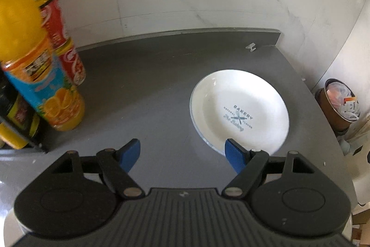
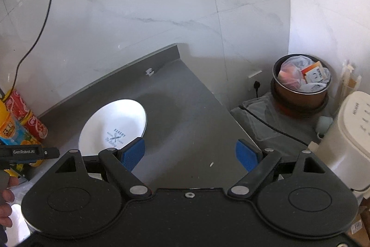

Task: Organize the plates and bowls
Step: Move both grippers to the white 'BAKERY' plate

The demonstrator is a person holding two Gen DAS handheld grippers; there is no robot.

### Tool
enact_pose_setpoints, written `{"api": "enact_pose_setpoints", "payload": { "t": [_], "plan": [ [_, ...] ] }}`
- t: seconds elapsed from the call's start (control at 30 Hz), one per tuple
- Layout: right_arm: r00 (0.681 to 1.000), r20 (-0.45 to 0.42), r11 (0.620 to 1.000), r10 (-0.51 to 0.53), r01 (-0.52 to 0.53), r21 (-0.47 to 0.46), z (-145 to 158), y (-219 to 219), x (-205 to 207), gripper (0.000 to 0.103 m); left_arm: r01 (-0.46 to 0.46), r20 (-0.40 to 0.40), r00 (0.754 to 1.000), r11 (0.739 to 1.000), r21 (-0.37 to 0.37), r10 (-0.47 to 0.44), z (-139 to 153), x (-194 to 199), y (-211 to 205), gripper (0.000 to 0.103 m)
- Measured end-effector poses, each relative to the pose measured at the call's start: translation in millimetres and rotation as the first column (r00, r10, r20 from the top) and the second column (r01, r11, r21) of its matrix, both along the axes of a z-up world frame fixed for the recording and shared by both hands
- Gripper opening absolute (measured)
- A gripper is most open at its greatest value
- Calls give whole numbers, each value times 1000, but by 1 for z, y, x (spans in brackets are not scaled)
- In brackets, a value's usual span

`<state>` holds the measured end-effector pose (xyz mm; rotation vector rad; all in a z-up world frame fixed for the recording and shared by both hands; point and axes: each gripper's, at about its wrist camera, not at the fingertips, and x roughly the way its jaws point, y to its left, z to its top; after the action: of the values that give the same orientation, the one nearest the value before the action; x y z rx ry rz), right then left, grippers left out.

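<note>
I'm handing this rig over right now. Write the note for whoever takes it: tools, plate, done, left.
Left tool: open, empty, low over the counter, its right pad at the plate's near rim.
Right tool: open, empty, over the bare counter right of the plate.
White "Bakery" plate: flat on the grey counter, ungripped. No bowls or rack in view.
Orange juice bottle and red can stand at the left.
Done: nothing evident.
Left: grasp the plate and put it away.

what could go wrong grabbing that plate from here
The plate lies flat on the counter, so an open left claw may push it instead of catching its rim. It sits toward the counter's right edge, above the bin; a shove could tip it off. Swinging left risks toppling the juice bottle.
</note>
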<state>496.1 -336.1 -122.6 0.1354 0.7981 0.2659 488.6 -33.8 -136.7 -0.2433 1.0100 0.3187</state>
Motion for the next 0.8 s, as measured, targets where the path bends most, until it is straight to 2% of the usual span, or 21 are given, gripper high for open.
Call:
{"api": "enact_pose_setpoints", "payload": {
  "t": [0.3,0.53,0.67,0.8],
  "plan": [
    [996,-39,996,84,-83,27,-20,12,45,83,-11,-37,999,999,-43,9,-23,39,8,79],
    [975,-131,983,180,-175,56,-39,31,81,63,-31,-52,998,998,-63,28,-41,59,17,76],
    [962,-162,975,219,-210,73,-50,44,100,59,-44,-56,998,996,-81,39,-50,69,21,75],
    [947,-186,965,261,-249,87,-57,58,113,52,-42,-76,996,995,-87,36,-60,79,25,66]
  ]
}}
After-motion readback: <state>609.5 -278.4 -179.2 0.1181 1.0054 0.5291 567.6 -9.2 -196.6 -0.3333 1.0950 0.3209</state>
